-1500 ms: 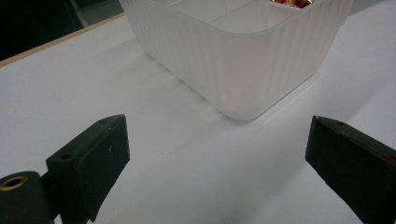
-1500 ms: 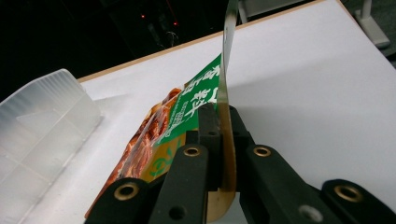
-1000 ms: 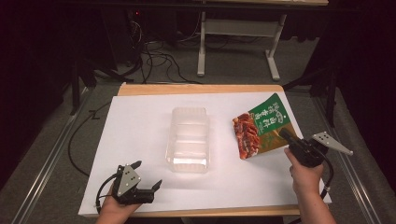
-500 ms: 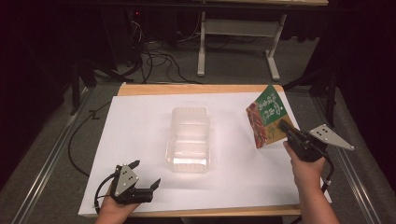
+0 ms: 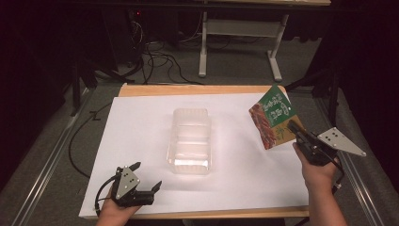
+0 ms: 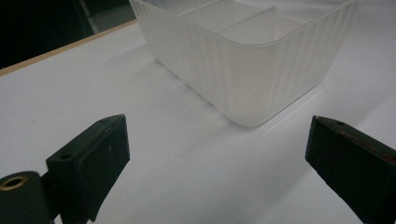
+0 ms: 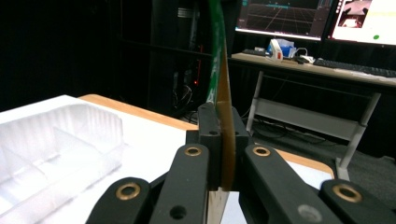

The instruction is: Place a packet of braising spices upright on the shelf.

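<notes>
Right gripper [image 5: 295, 129] is clamped on the lower edge of the snack packet [image 5: 272, 117], holding it tilted above the right side of the white-covered tabletop [image 5: 141, 122]. Left gripper [image 5: 146, 176] rests at the near-left edge, jaws wide apart with nothing between them. Between the two stands a clear plastic divided container [image 5: 190, 140], open-topped, mid-tabletop. Cables [image 5: 150, 56] and a desk frame [image 5: 240, 35] lie beyond the far edge.

left gripper [image 5: 146, 179]: lower left of the high view, low over the table, held in the left hand [image 5: 115, 209], 2 jaws wide apart, nothing between | right gripper [image 5: 295, 129]: right of frame, raised, held in the right hand [image 5: 317, 172], 2 jaws pressed together, forearm entering from bottom right
</notes>
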Demonstrator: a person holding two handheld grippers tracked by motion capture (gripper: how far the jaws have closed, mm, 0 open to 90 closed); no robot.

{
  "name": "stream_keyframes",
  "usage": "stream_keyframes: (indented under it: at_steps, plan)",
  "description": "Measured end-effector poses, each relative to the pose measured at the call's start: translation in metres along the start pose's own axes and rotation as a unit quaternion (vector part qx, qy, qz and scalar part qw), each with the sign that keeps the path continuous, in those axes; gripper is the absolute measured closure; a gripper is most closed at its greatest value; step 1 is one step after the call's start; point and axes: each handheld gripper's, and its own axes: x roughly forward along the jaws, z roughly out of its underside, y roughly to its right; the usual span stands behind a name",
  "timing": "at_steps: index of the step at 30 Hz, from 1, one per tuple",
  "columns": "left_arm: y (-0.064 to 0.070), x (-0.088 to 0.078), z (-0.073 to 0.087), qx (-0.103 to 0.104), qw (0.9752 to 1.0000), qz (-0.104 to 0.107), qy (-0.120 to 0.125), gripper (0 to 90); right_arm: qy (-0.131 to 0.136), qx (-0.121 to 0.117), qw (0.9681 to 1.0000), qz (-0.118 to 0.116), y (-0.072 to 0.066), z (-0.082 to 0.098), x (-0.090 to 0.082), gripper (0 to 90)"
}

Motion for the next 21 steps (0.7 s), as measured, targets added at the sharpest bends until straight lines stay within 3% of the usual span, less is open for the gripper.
stream_keyframes:
  at_steps: [4, 7, 12, 16, 18, 21]
  plan:
    - [0.0004, 0.0007, 0.0001, 0.003, 1.0000, 0.001, -0.003, 6.7, 0.001, -0.015, 0.9999, 0.000, -0.0003, -0.0016, -0.0013, 90.0]
    - [-0.0003, 0.0004, 0.0004, 0.002, 1.0000, 0.001, -0.002, 6.7, 0.006, -0.010, 0.9998, -0.017, -0.0002, -0.0013, -0.0008, 90.0]
    - [-0.0006, 0.0002, 0.0006, 0.003, 1.0000, 0.003, -0.003, 6.7, 0.022, 0.022, 0.9976, -0.062, -0.0003, -0.0032, -0.0004, 90.0]
    - [-0.0004, 0.0003, 0.0006, 0.003, 1.0000, 0.005, -0.004, 6.7, 0.012, 0.067, 0.9905, -0.119, 0.0004, -0.0050, 0.0029, 90.0]
    - [-0.0005, 0.0002, 0.0006, 0.004, 1.0000, 0.006, -0.004, 6.7, 0.006, 0.079, 0.9881, -0.132, -0.0011, -0.0059, 0.0051, 90.0]
    - [-0.0007, -0.0004, 0.0006, 0.005, 1.0000, 0.005, -0.003, 6.7, 0.004, 0.081, 0.9879, -0.132, -0.0039, -0.0081, 0.0054, 90.0]
